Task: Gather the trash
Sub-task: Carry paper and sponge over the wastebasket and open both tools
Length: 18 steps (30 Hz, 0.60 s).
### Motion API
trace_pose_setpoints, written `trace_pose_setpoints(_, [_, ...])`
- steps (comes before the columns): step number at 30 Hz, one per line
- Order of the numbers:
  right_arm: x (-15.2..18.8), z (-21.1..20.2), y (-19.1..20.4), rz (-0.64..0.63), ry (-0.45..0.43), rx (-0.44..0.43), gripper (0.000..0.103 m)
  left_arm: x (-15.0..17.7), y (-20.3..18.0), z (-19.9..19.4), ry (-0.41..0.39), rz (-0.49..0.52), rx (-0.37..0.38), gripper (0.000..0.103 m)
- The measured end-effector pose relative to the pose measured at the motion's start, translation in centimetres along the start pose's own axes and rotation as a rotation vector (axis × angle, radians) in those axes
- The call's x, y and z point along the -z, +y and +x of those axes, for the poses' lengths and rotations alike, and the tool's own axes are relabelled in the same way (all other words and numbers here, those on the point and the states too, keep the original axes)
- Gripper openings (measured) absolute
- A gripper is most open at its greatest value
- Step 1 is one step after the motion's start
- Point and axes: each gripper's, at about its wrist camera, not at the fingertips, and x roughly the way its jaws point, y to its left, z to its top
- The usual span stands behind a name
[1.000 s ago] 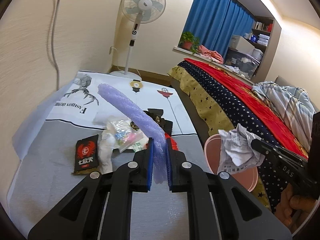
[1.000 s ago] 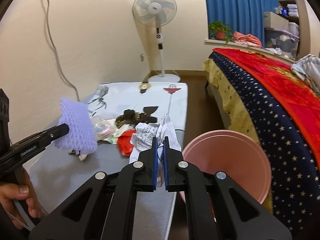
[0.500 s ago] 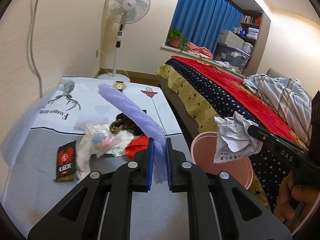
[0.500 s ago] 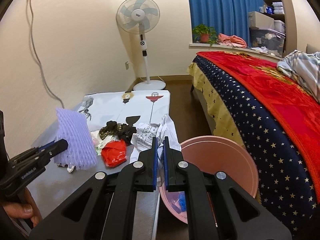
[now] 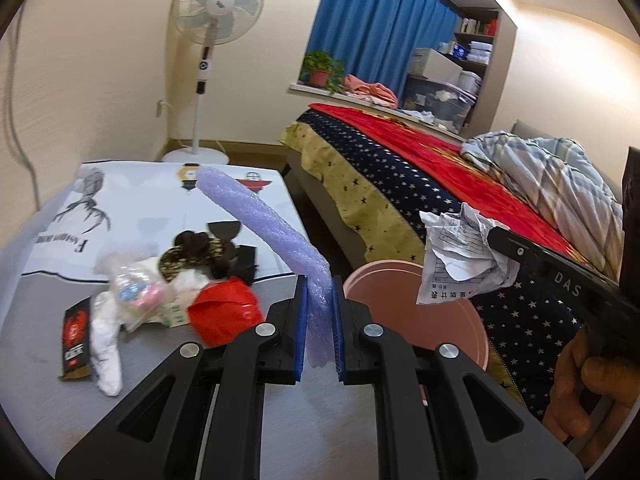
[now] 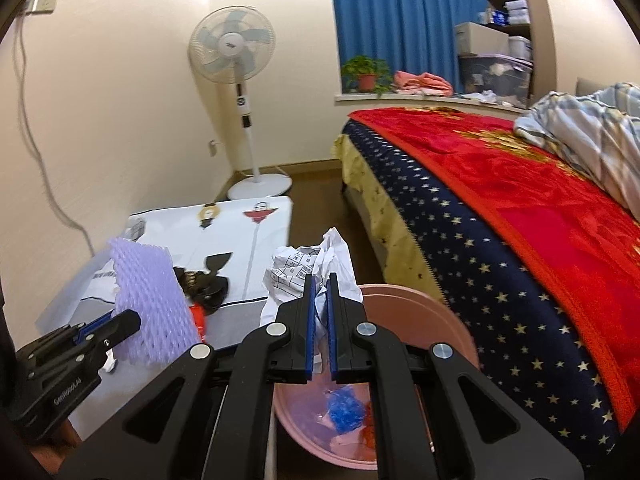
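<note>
The right tongs [image 6: 319, 300], clamped on crumpled paper [image 6: 308, 268], hang over the pink bin [image 6: 440, 320]; the left tongs [image 5: 320, 308], clamped on purple foam netting [image 5: 264, 220], sit beside it over the table [image 5: 48, 412].

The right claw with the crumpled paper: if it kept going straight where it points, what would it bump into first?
Most likely the pink bin. The right claw, shut on the crumpled paper, points slightly downward with the bin's rim right ahead and below it. Depth is hard to judge, so it might just skim the rim.

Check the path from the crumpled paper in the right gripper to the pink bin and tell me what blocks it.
Nothing visible blocks it. The right gripper holds the crumpled paper above the pink bin, whose mouth is open, with some trash already at the bottom.
</note>
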Motion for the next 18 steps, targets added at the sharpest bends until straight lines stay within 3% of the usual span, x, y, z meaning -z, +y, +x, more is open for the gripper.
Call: trace_pose_setpoints(18, [-0.1, 0.4, -5.2, 0.112, 0.021, 0.133, 0.006, 0.5, -5.5, 5.0, 0.064, 0.070, 0.146, 0.011])
